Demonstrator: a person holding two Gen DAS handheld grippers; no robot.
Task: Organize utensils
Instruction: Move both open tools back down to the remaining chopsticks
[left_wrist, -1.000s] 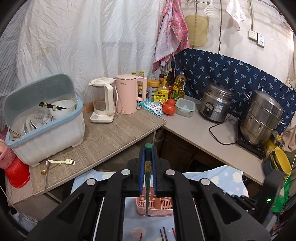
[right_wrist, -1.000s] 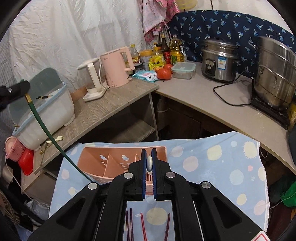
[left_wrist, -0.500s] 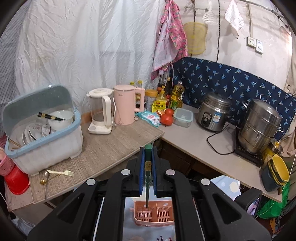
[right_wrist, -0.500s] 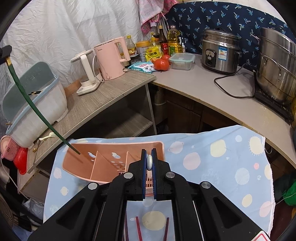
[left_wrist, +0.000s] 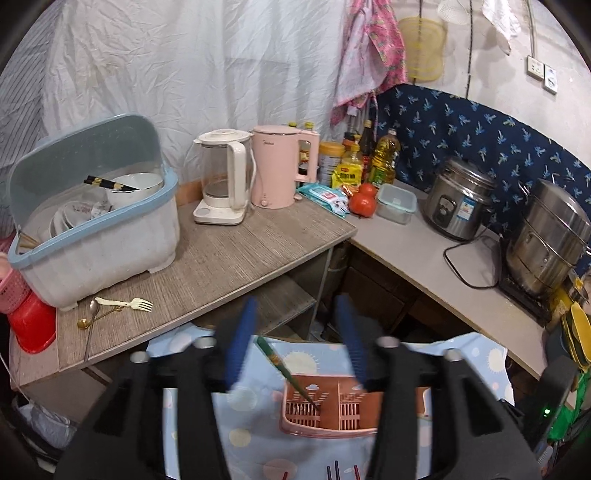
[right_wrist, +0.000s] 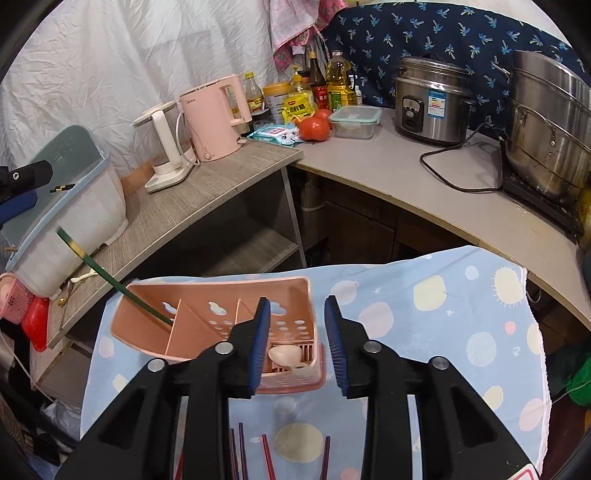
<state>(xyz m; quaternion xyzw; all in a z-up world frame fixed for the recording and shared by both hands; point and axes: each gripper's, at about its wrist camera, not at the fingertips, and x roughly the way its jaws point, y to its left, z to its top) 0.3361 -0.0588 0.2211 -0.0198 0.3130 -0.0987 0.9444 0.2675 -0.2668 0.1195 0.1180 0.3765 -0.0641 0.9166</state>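
A pink utensil caddy stands on the spotted blue cloth. A green chopstick leans in its left end compartment, free of any pad. My left gripper hangs above it, jaws opening, nothing between the blue pads; it also shows at the right wrist view's left edge. My right gripper is over the caddy's right end, jaws opening. A white spoon lies loose in that compartment below them. Red chopsticks lie on the cloth.
On the wooden table are a blue-rimmed dish bin, two kettles, a fork and spoons. The corner counter holds tomatoes, a rice cooker and a steel steamer pot. A red tub sits far left.
Both grippers' jaws have come apart. The green chopstick has left the left gripper and now leans in the caddy. The white spoon has dropped from the right gripper into the caddy.
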